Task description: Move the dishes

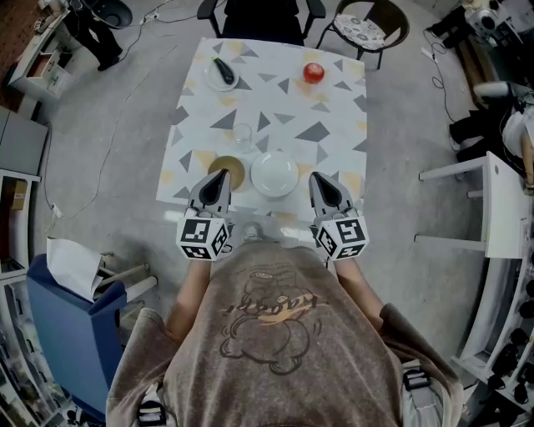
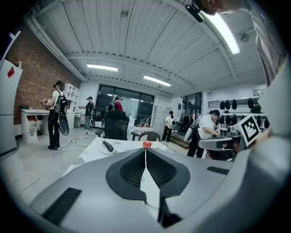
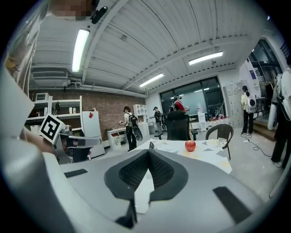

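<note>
A white plate (image 1: 274, 173) lies at the near edge of the patterned table (image 1: 334, 142). Left of it is a brown plate (image 1: 234, 167), partly hidden under my left gripper (image 1: 221, 174). A clear glass (image 1: 242, 133) stands behind the two plates. At the far end lie a white dish holding a dark object (image 1: 221, 73) and a red apple (image 1: 313, 72). My right gripper (image 1: 318, 177) hovers just right of the white plate. Both grippers are shut and hold nothing. The apple (image 2: 147, 144) shows past the left gripper (image 2: 145, 152), and the apple (image 3: 190, 145) shows past the right gripper (image 3: 148, 152).
A black office chair (image 1: 267, 17) and a wicker chair (image 1: 367, 29) stand beyond the table. A blue bin with a white bag (image 1: 71, 300) is at my left, a white side table (image 1: 501, 208) at my right. Cables cross the floor. Several people (image 2: 53, 113) stand in the room.
</note>
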Tool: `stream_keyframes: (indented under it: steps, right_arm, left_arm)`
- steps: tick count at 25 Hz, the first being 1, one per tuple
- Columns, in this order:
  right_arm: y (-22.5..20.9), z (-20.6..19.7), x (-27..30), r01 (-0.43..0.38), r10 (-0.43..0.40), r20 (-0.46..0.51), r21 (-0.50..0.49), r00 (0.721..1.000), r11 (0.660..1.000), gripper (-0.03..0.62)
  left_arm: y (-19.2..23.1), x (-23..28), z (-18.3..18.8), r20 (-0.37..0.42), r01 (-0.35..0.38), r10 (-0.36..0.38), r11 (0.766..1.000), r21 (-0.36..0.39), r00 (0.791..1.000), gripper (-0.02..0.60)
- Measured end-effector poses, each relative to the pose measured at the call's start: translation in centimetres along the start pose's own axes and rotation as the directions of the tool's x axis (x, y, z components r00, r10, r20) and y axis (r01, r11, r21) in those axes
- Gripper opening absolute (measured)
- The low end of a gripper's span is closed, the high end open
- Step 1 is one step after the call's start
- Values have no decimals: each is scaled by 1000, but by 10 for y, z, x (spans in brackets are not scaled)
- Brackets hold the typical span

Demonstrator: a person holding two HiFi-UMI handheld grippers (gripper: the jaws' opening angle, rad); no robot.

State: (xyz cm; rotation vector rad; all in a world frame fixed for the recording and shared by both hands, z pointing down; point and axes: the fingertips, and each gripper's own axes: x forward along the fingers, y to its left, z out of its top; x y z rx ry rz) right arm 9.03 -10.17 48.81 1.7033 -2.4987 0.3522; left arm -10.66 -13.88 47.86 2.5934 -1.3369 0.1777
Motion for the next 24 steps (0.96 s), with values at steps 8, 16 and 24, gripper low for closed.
stream_keyframes:
  steps: [8, 16, 24]
  right_arm:
    - [-3, 9, -2, 4, -4, 24, -2, 1000, 1000, -6]
    - [-3, 10, -6, 5, -5, 30, 0, 1000, 1000, -6]
    - [-1, 9, -11, 4, -4, 28, -5, 1000, 1000, -6]
  left_arm:
    - [2, -1, 3, 17, -5, 5, 1000, -4, 1000, 21]
    - [-1, -3, 4, 22, -2, 2, 1000, -18, 1000, 21]
    - [-3, -8, 1, 20, -2, 3, 1000, -23, 1000, 21]
